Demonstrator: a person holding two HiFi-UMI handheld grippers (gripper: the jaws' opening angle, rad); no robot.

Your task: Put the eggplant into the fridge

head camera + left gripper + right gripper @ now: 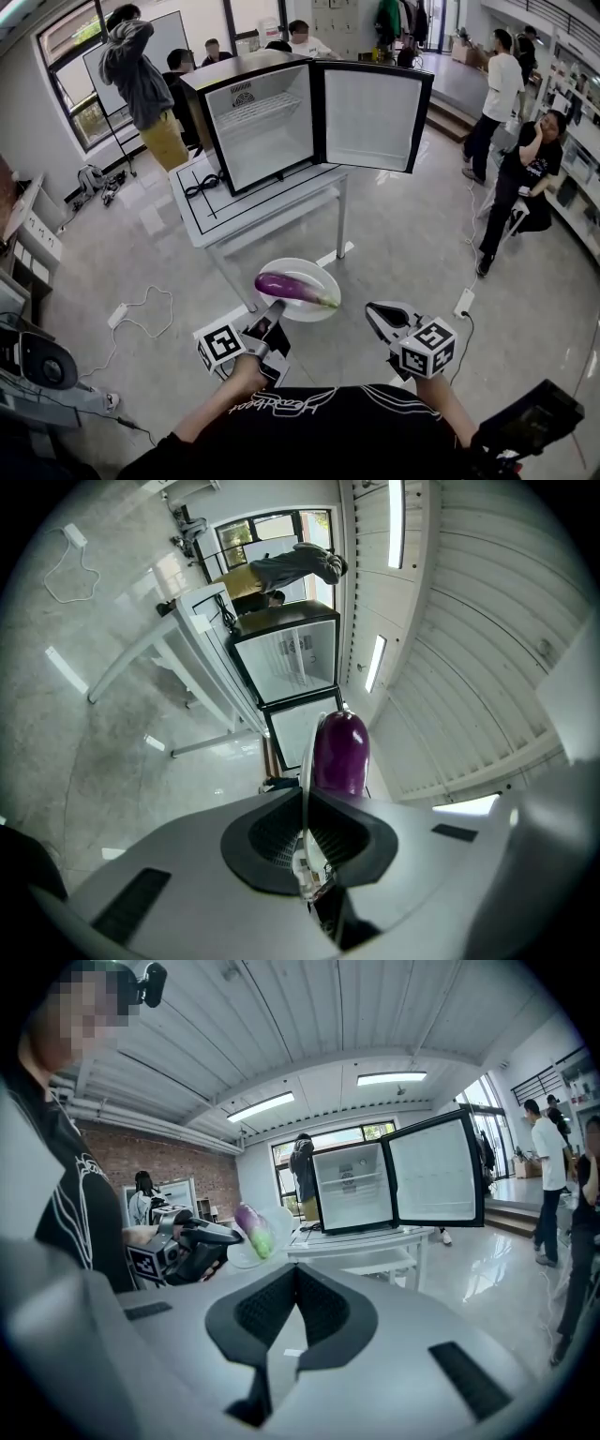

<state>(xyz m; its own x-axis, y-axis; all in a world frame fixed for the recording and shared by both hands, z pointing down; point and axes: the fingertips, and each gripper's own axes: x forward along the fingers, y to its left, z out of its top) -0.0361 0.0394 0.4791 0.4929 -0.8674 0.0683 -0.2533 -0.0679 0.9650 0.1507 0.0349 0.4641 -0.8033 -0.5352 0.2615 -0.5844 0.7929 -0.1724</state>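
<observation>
A purple eggplant [286,287] with a green stem lies on a white plate [300,263]. My left gripper [275,307] is shut on the plate's near rim and holds it in the air. In the left gripper view the plate [305,761] shows edge-on between the jaws, with the eggplant [339,752] beyond. The small black fridge [272,122] stands on a white table [234,225] ahead, its door [370,117] swung wide open to the right and its white inside bare. My right gripper [375,314] hangs shut and empty to the right of the plate; its jaws [295,1269] meet.
Several people stand behind the fridge and a person sits at the right [525,178]. A white cable [141,314] and a power strip [464,302] lie on the floor. A black cord [202,186] lies on the table beside the fridge. Equipment stands at the far left [37,361].
</observation>
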